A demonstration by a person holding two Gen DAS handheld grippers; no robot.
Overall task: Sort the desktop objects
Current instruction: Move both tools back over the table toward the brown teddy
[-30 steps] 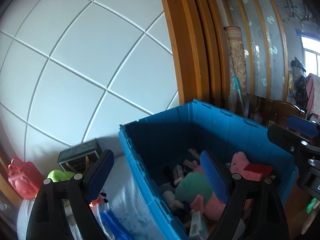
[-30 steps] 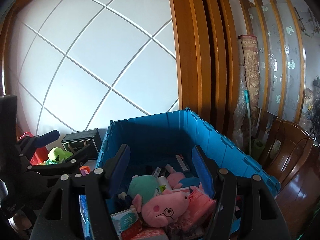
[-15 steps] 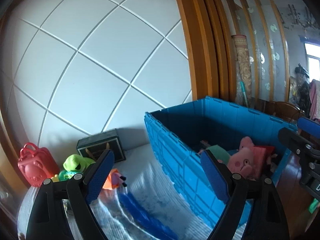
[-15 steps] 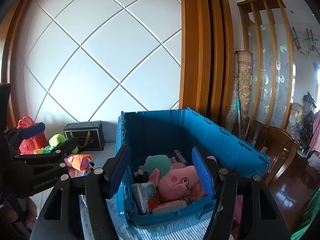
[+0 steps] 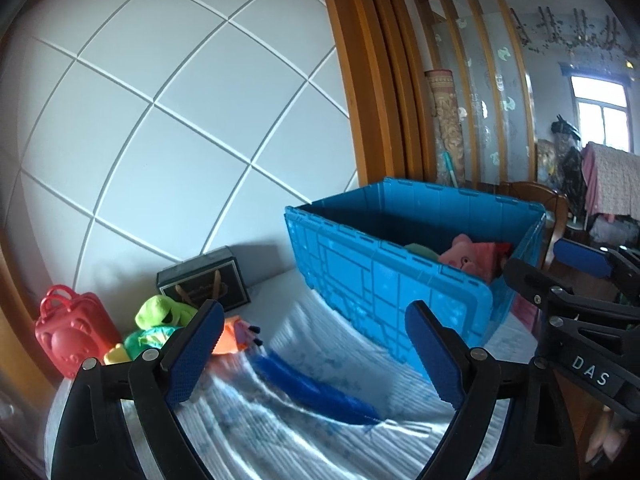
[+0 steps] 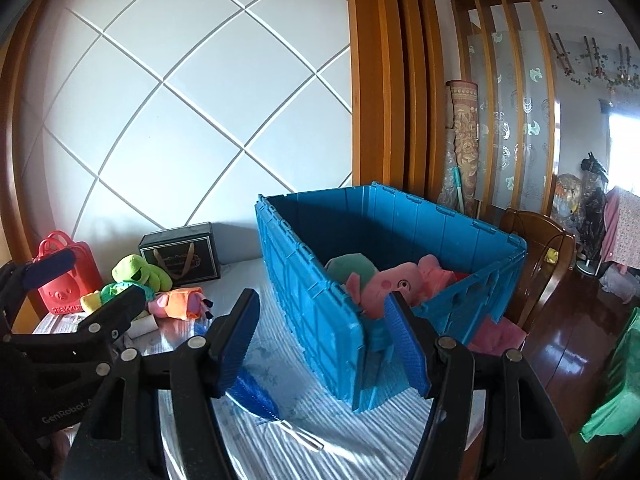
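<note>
The worktop (image 6: 360,436) is covered with a pale, finely striped cloth printed with faint blue flowers, and it stands against a white wall (image 6: 192,80) crossed by raised diagonal lines into diamond panels, framed by orange-brown wooden trim (image 6: 384,80). A large blue plastic crate (image 6: 316,312) sits on the right half of the worktop, its top open; inside lie a pink pig plush (image 6: 400,280) and a teal-green plush (image 6: 352,266), with other pink things partly hidden behind them. Against the wall at the left stand a red toy case with a bear face (image 6: 68,276) and a black gift box with cord handles (image 6: 180,254); in front of them a green frog plush (image 6: 136,272) and a small pink and orange plush (image 6: 180,302) lie close together. A dark blue mesh item (image 5: 312,388) lies flat on the cloth near the crate's front corner. To the right of the trim a rolled patterned mat (image 6: 464,136) leans beside a frosted glass partition with wooden slats (image 6: 508,112); beyond are a dark wooden chair (image 6: 536,240), a glossy brown floor and a bright window (image 5: 600,120). The left gripper (image 5: 312,356) hangs above the cloth, its jaws opening with nothing between them. The right gripper (image 6: 320,344) hovers before the crate's near corner, spread apart and holding nothing.
</note>
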